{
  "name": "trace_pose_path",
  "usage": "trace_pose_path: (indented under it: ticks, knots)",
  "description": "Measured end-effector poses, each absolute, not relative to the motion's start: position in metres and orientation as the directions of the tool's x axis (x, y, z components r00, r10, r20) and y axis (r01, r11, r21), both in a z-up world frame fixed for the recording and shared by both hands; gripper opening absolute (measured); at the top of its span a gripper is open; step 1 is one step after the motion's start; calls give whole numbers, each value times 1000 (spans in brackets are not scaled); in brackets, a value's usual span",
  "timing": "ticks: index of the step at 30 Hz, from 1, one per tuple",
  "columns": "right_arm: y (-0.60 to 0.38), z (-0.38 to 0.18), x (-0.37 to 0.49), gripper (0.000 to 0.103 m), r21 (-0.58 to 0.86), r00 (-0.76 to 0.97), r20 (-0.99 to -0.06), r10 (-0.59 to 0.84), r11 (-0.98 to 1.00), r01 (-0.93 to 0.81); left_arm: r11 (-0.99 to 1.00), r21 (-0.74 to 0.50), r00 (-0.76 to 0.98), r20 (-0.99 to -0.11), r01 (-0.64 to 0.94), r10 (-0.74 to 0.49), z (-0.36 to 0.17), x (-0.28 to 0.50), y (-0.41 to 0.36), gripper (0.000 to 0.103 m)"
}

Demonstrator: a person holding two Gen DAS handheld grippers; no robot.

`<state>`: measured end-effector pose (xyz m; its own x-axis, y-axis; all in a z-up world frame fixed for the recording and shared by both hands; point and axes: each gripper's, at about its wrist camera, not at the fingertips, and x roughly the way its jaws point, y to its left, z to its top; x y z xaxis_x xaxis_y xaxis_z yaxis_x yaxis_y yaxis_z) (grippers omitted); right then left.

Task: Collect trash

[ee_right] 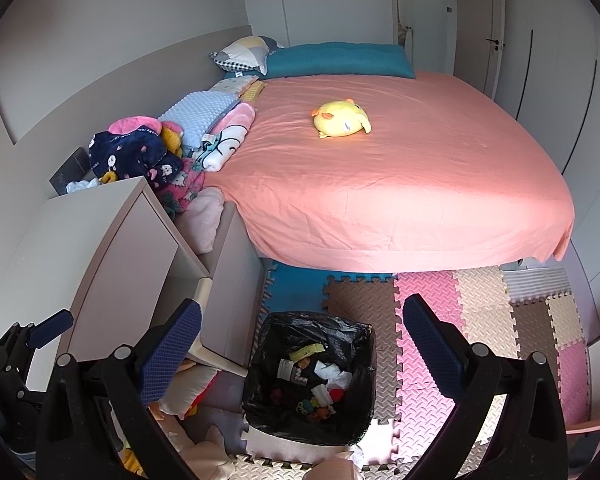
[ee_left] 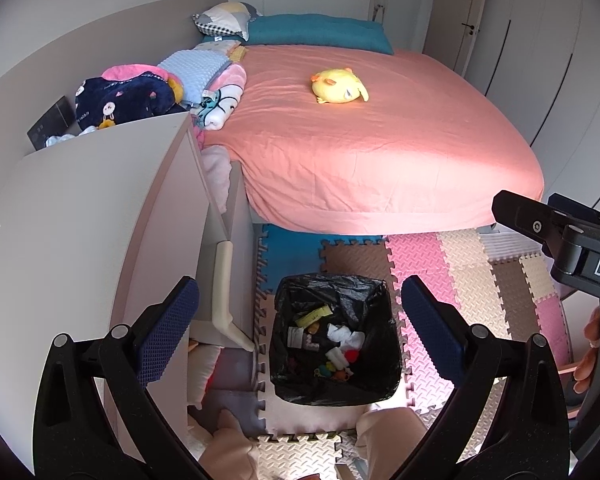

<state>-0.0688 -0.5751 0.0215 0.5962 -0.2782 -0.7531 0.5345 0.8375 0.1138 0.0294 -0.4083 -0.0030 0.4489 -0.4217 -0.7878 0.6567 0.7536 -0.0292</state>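
Both hand-held grippers (ee_left: 300,320) (ee_right: 302,344) wide apart, empty, above lined bin (ee_left: 374,384), contents indistinct

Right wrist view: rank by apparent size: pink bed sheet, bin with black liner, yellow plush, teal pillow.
1. Pink bed sheet, by far the largest.
2. Bin with black liner, though it sits much nearer the camera.
3. Teal pillow, far back, so its true size is understated.
4. Yellow plush, smallest.
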Motion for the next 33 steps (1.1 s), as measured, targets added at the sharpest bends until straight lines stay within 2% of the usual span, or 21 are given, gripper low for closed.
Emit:
trace_pose_path:
  ticks: [33]
  knots:
    - [-569, 23, -66, 100, 113, 596, -754, -276, 839, 532, 747, -28, 448, -786, 664, -427, 0, 26, -406, 98]
